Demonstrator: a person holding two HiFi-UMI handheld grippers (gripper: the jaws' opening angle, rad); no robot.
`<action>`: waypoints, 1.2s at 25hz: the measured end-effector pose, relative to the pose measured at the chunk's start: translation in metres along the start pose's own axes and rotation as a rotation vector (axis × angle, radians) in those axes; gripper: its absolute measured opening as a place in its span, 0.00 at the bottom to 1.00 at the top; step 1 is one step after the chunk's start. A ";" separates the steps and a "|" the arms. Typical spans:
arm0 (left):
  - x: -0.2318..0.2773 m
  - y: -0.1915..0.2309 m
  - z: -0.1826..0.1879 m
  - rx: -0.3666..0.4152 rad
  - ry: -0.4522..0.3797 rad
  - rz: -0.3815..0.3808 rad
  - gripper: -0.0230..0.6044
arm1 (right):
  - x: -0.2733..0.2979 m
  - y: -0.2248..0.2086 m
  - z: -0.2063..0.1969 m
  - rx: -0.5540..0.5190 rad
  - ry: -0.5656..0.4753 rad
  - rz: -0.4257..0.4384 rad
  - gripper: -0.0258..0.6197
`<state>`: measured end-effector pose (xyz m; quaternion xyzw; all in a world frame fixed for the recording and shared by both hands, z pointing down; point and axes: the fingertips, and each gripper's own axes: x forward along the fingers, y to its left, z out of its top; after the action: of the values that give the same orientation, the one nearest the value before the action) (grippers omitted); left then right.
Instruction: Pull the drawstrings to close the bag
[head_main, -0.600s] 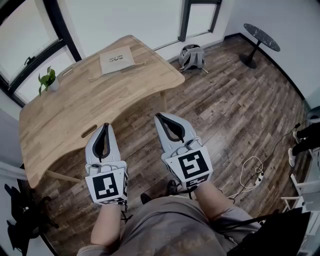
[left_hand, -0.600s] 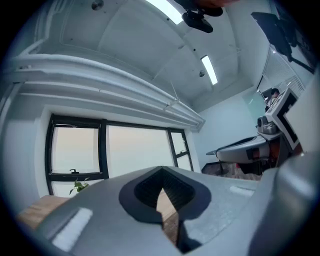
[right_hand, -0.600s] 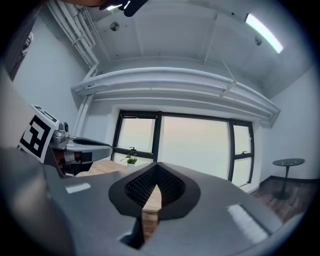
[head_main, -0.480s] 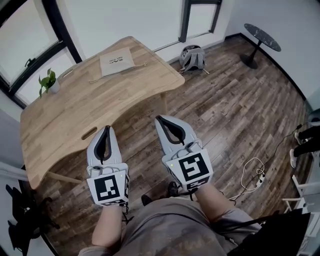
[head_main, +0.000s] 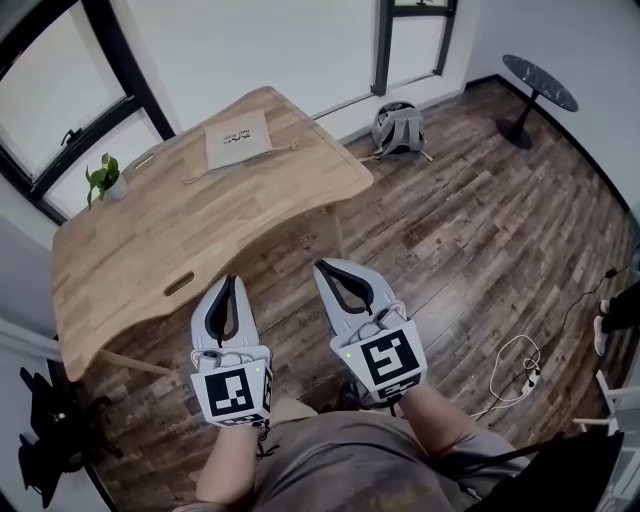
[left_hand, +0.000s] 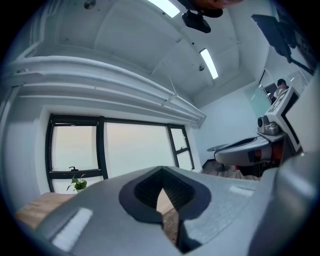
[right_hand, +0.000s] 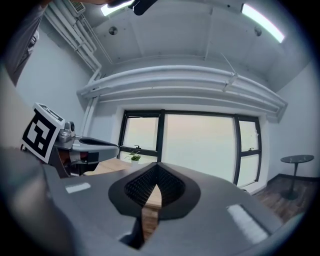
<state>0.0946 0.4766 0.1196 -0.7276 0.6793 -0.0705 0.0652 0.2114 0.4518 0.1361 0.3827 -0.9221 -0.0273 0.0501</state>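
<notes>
Two grippers, the left gripper (head_main: 229, 282) and the right gripper (head_main: 322, 267); ahead of them one wooden table (head_main: 150, 245), one bag (head_main: 238, 140), one potted plant (head_main: 104, 175), one backpack (head_main: 398, 128), one round side table (head_main: 538, 82); right of them one white cable (head_main: 505, 352)

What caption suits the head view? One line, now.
Shut, empty grey left gripper and right gripper held before a light wooden table bearing a flat beige drawstring bag.

table (head_main: 200, 230) – pale wood, matt, joined strips with visible grain. floor (head_main: 480, 200) – dark wood planks, rough-looking, low sheen. bag (head_main: 238, 140), 11 o'clock on the table: beige cloth, matt. left gripper (head_main: 229, 281) and right gripper (head_main: 322, 266): smooth matt grey plastic shells, black ribbed pads (right_hand: 145, 187). backpack (head_main: 398, 128), 1 o'clock: grey cloth.
</notes>
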 end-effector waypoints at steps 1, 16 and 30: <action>0.002 -0.003 -0.002 -0.001 0.008 0.000 0.04 | 0.001 -0.004 -0.004 0.004 0.007 0.005 0.09; 0.079 0.028 -0.039 0.014 0.071 -0.014 0.04 | 0.070 -0.049 -0.040 0.051 0.092 0.008 0.09; 0.217 0.131 -0.049 -0.023 0.002 -0.061 0.04 | 0.245 -0.086 0.002 -0.040 0.071 -0.013 0.09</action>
<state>-0.0283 0.2510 0.1458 -0.7486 0.6575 -0.0655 0.0540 0.0999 0.2174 0.1444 0.3883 -0.9165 -0.0322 0.0904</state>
